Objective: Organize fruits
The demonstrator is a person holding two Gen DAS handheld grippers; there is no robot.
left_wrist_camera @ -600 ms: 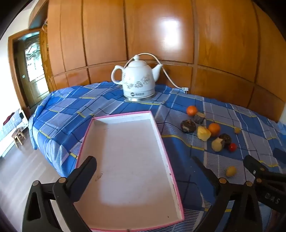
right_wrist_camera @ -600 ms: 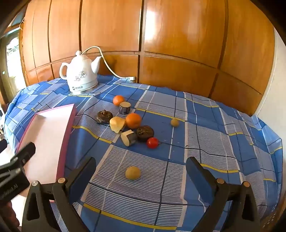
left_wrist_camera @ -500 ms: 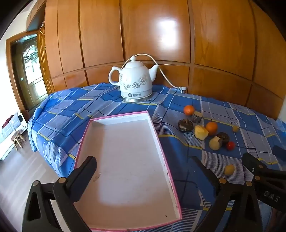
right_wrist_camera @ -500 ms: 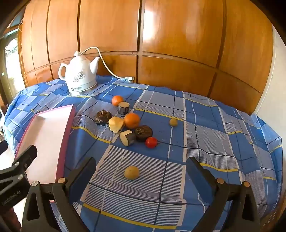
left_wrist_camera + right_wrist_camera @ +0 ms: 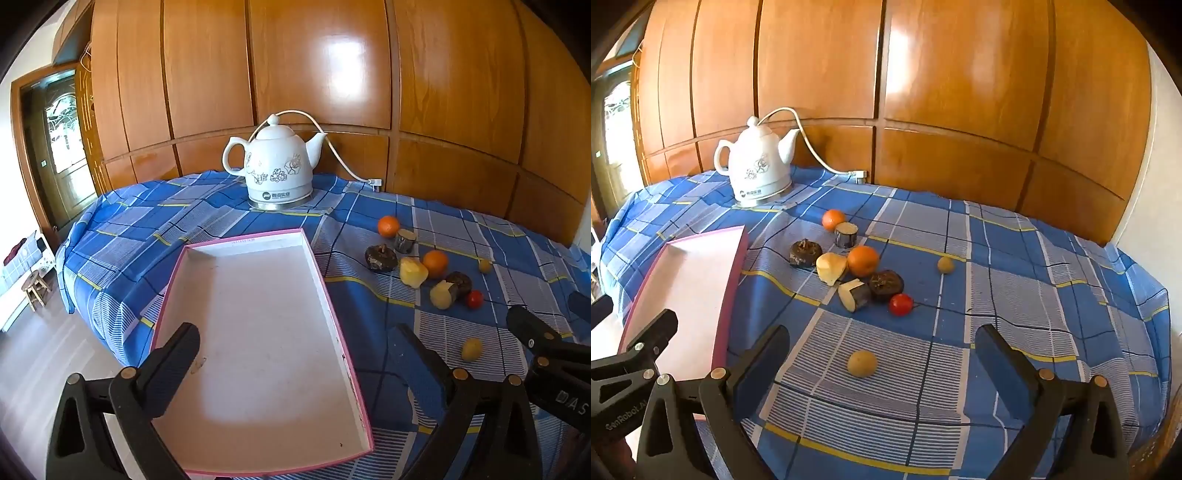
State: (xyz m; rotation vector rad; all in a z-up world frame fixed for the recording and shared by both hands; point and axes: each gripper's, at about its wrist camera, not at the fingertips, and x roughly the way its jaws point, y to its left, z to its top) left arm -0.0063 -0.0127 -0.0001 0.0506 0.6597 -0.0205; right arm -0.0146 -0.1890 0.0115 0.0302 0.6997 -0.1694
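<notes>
The left tool (image 5: 295, 354) is hanging released, jaws spread wide, over the white pink-rimmed tray (image 5: 317, 266) that is lying on the left of the blue checked worktop (image 5: 1015, 258). A white kettle (image 5: 757, 170) is standing behind. The fruits (image 5: 862, 260) are sitting clustered right of the tray. The right tool (image 5: 882, 350) is hovering released above a lone yellowish fruit (image 5: 862, 363).

I see both views bright and mostly sharp, with white glare on the wood panels (image 5: 343, 77) at top centre, a daylit door (image 5: 62, 147) at left, and bowed, dark-cornered fisheye edges.
</notes>
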